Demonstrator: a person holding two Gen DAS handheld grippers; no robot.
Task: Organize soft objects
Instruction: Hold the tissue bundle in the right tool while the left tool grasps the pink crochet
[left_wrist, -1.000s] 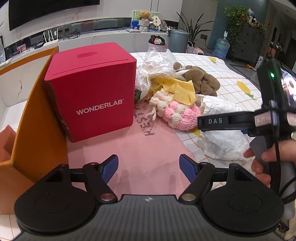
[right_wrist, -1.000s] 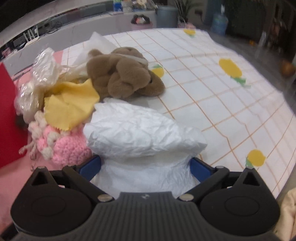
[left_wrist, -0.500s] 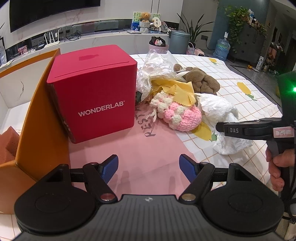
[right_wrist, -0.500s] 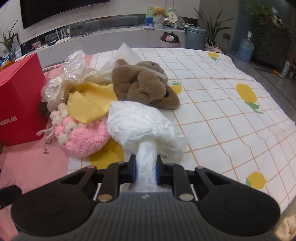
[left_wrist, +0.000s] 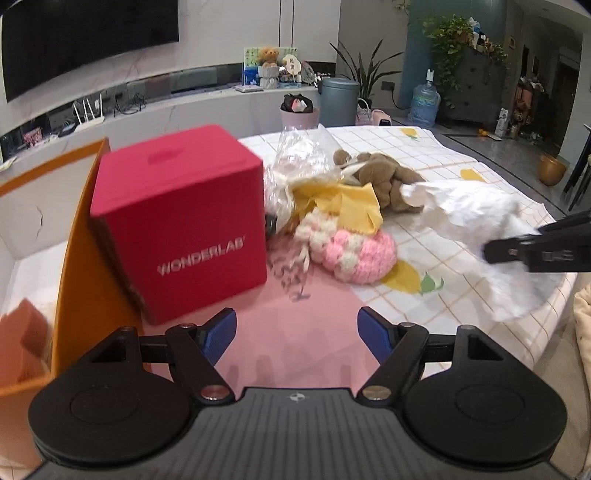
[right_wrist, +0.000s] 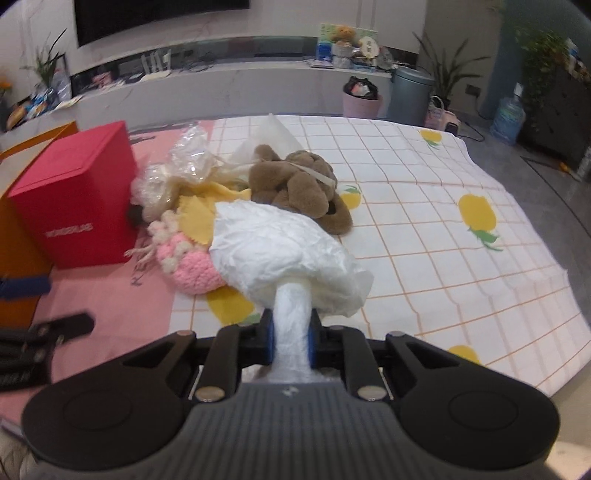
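Note:
My right gripper (right_wrist: 290, 334) is shut on a crumpled white paper bag (right_wrist: 280, 247) and holds it lifted above the table; the bag also shows in the left wrist view (left_wrist: 476, 221). A pile of soft things lies behind it: a pink and cream crocheted piece (right_wrist: 186, 262), a yellow cloth (right_wrist: 199, 216), a brown plush toy (right_wrist: 299, 184) and clear plastic wrap (right_wrist: 177, 166). My left gripper (left_wrist: 297, 334) is open and empty over the pink mat (left_wrist: 295, 332).
A red WONDERLAB box (left_wrist: 177, 221) stands left of the pile. An orange box (left_wrist: 70, 258) stands open at the far left. The tablecloth (right_wrist: 443, 240) with yellow fruit prints covers the right side, with the table edge near me.
My right gripper closed on the white paper bag and lifted it up and back from the pile. The left gripper stayed open and rose slightly.

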